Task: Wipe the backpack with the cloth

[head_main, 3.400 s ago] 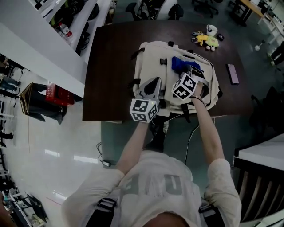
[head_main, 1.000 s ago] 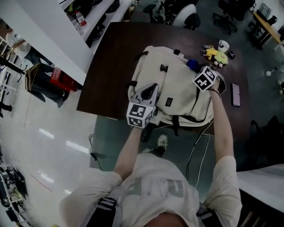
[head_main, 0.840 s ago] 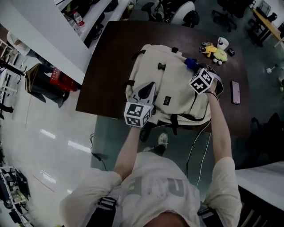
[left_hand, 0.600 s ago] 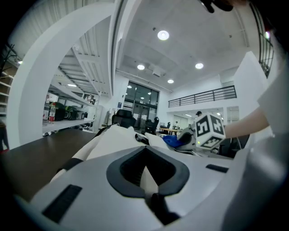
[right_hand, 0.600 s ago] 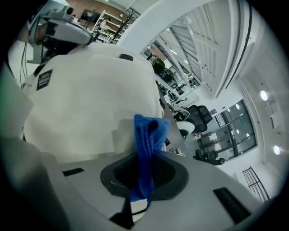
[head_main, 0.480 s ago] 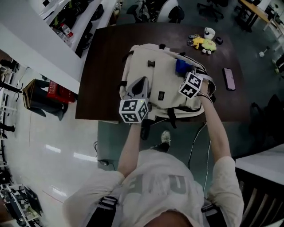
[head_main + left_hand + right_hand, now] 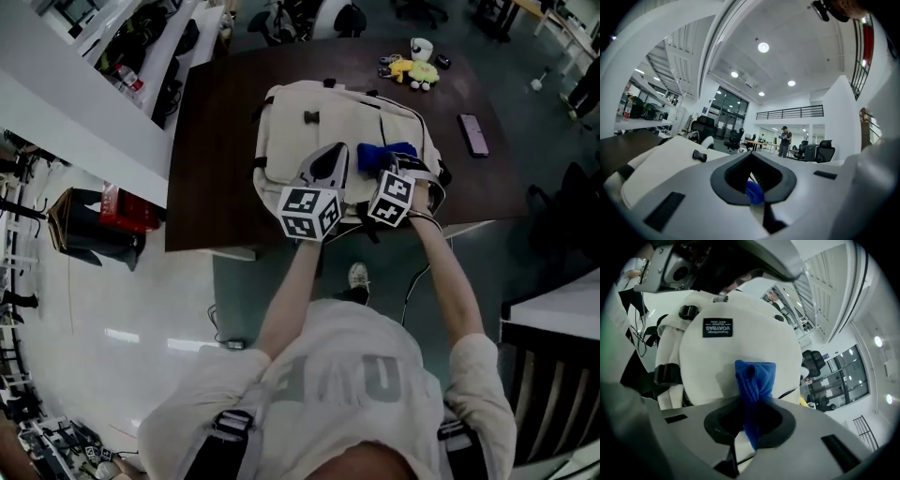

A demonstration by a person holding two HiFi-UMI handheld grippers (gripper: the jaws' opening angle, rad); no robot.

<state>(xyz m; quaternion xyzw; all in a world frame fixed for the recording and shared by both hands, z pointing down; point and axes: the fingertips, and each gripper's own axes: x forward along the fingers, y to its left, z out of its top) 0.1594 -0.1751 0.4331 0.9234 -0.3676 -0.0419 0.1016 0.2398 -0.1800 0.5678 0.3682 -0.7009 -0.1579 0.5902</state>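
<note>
A cream backpack (image 7: 328,117) lies flat on the dark table (image 7: 211,141). My right gripper (image 7: 386,169) is shut on a bunched blue cloth (image 7: 382,154), which lies on the pack's right half near its front edge. In the right gripper view the cloth (image 7: 754,378) runs from the closed jaws of the right gripper (image 7: 747,408) out over the backpack (image 7: 740,341), just past its black label. My left gripper (image 7: 328,161) is shut with nothing in it and points level over the pack's near middle. Its own view looks past the left gripper (image 7: 753,160) across the backpack (image 7: 665,161).
A phone (image 7: 471,134) lies at the table's right. Yellow plush toys (image 7: 412,70) and a mug (image 7: 420,47) sit at the far right. Office chairs stand behind the table. A white counter and a red bag (image 7: 117,204) are to the left. A person (image 7: 786,140) stands far off.
My right gripper has dragged the cloth from the pack's far right corner toward the near edge. The left gripper has lifted off the pack's left side and shifted right.
</note>
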